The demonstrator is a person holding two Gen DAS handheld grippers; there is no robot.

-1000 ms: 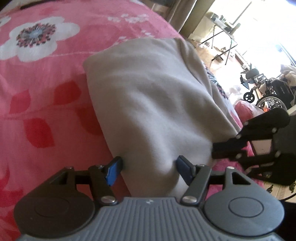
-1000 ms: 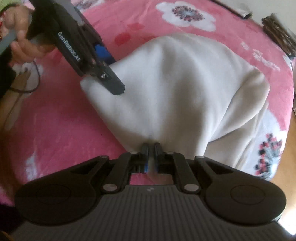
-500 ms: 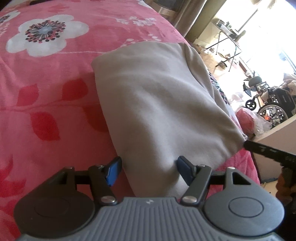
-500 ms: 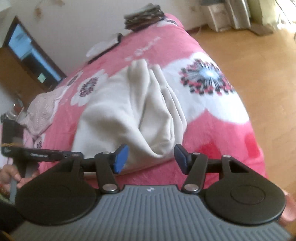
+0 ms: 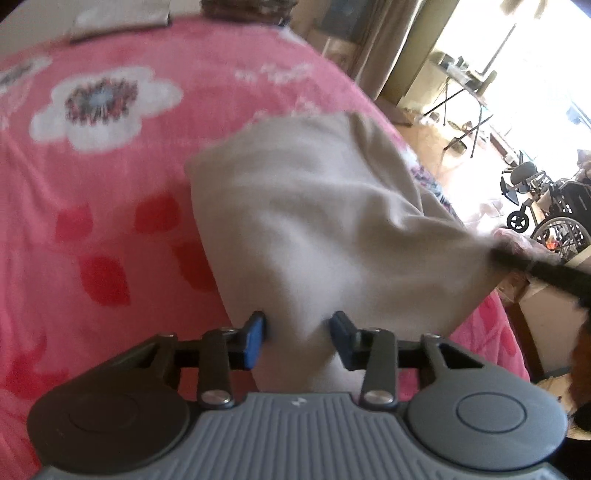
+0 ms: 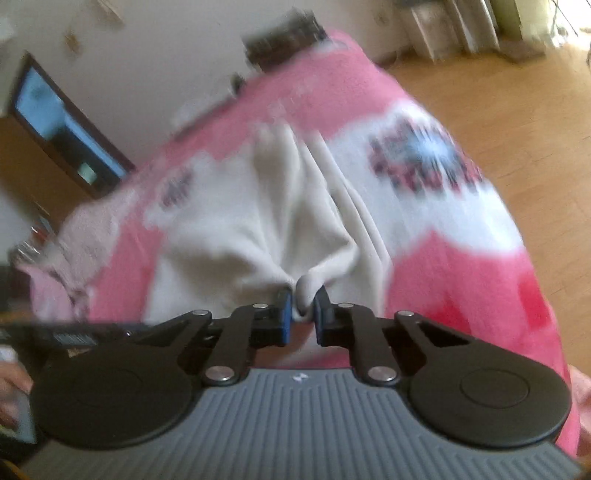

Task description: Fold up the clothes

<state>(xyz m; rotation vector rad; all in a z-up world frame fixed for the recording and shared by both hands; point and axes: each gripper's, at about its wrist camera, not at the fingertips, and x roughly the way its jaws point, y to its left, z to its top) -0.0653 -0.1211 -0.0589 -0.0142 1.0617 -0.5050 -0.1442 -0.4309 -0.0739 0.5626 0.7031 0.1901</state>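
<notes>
One cream-white fleece garment (image 5: 314,229), folded into a thick pad, lies on the pink blanket with white and red flowers (image 5: 103,192) that covers the bed, near the bed's floor-side edge. Left gripper (image 5: 298,336): blue-padded jaws closing on the garment's near edge, cloth between them and both pads touching it. Right gripper (image 6: 303,314): jaws closing, nearly together, a bunched corner of the same garment pinched between the pads. In the left wrist view that corner is drawn out to a point at the right, where a dark blurred finger grips it. Both frames are motion-blurred; a white-lettered label on the left gripper's arm, seen low left in the right wrist view, cannot be read. One dark folded pile (image 6: 284,35) sits at the far end of the bed. Wooden floor (image 6: 517,122) beside it. One wheelchair (image 5: 554,218) stands in the bright doorway.
</notes>
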